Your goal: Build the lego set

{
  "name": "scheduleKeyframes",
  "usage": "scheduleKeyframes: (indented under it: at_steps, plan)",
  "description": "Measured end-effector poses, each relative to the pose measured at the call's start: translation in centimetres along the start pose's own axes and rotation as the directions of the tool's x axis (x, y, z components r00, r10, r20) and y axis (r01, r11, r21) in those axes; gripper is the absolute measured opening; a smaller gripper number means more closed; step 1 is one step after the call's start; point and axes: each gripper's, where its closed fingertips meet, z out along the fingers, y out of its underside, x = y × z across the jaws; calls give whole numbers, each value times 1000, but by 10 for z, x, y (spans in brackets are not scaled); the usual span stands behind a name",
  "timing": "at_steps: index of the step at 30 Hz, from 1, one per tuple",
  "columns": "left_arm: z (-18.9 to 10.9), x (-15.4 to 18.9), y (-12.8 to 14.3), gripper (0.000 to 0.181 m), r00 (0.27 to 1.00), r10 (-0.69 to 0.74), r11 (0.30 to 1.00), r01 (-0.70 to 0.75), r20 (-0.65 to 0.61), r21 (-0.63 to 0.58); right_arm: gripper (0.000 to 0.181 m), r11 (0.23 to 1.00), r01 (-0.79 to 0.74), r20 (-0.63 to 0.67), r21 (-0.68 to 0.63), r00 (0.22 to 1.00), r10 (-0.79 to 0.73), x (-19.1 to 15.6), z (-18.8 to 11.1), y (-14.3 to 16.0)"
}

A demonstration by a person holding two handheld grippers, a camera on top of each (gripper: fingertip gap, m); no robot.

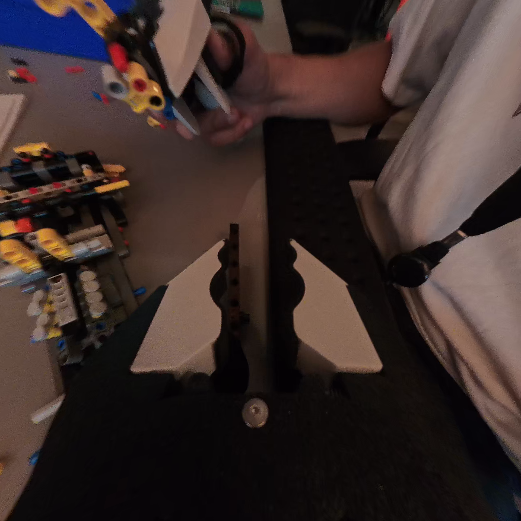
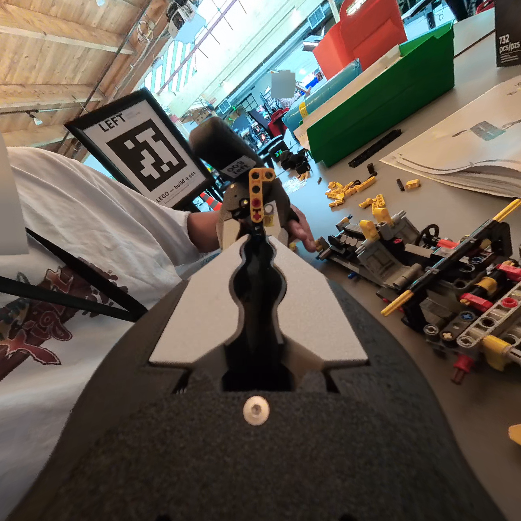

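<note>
My left gripper (image 1: 258,239) hangs over the table's near edge, shut on a thin black holed beam (image 1: 234,276) that lies along its left pad. The space right of the beam is too dim to read. My right gripper (image 2: 259,238) is shut on a small sub-assembly: a yellow L-shaped beam (image 2: 258,194) with red pins and a grey connector. It holds this in the air just in front of the left gripper's fingers (image 2: 229,235). The left wrist view shows the same sub-assembly (image 1: 138,87) at upper left. The part-built car chassis (image 2: 423,267) lies on the table and also shows in the left wrist view (image 1: 56,225).
Loose yellow pieces (image 2: 352,189), a long black beam (image 2: 375,152), an open instruction booklet (image 2: 465,146) and a green box (image 2: 380,112) lie beyond the chassis. A framed marker board (image 2: 143,149) stands behind the left gripper. The person's white shirt (image 1: 451,141) fills the near side. The gap from one gripper's tips to the other's is roughly 9 centimeters.
</note>
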Motion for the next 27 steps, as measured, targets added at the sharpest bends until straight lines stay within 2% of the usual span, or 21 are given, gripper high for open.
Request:
scheduleKeyframes:
  at_steps: [2,4,7,8,9,11,12,13,15,16,18,20,24,27]
  plan:
    - [-14,-6,-14,42,999,-28,994,23,47,108,7,1000,2,-2,10,1000,-2,0,-2,-3]
    - [-36,-2,-43,43,997,-35,951,11,74,310,6,1000,5,-4,20,1000,-5,0,-4,-5]
    - [-76,5,-90,41,980,-48,776,-86,194,625,7,999,-3,0,34,1000,3,0,-6,-8]
    - [-83,8,-99,41,977,-69,733,-87,201,675,7,999,-6,3,39,1000,6,0,-7,-9]
    - [-83,10,-103,39,976,-75,730,-85,203,679,7,999,-10,6,43,1000,10,0,-7,-9]
    - [-71,8,-102,23,965,-54,790,-117,259,602,7,999,-19,10,47,1000,19,1,-8,-10]
    - [-64,-1,-95,17,940,-45,845,-146,339,515,7,999,-23,9,47,1000,23,1,-8,-10]
    - [-55,-7,-85,19,926,-11,899,-156,378,409,6,999,-26,9,47,1000,25,2,-8,-10]
    - [-31,-9,-57,38,943,59,978,-121,328,172,6,999,-26,7,47,1000,25,2,-8,-10]
    - [-19,-8,-40,39,956,86,994,-101,279,40,7,999,-27,9,47,1000,27,2,-8,-10]
    - [-5,-7,-15,39,970,129,983,-98,206,-155,7,999,-30,13,45,999,30,1,-8,-10]
    - [2,-14,1,39,977,126,963,-79,173,-256,6,999,-26,14,46,1000,25,0,-8,-10]
    - [14,-21,25,39,996,22,949,8,91,-316,7,999,-21,13,50,1000,20,-2,-10,-11]
    - [23,-26,39,39,996,17,935,14,86,-353,6,998,-16,15,60,1000,15,-3,-13,-14]
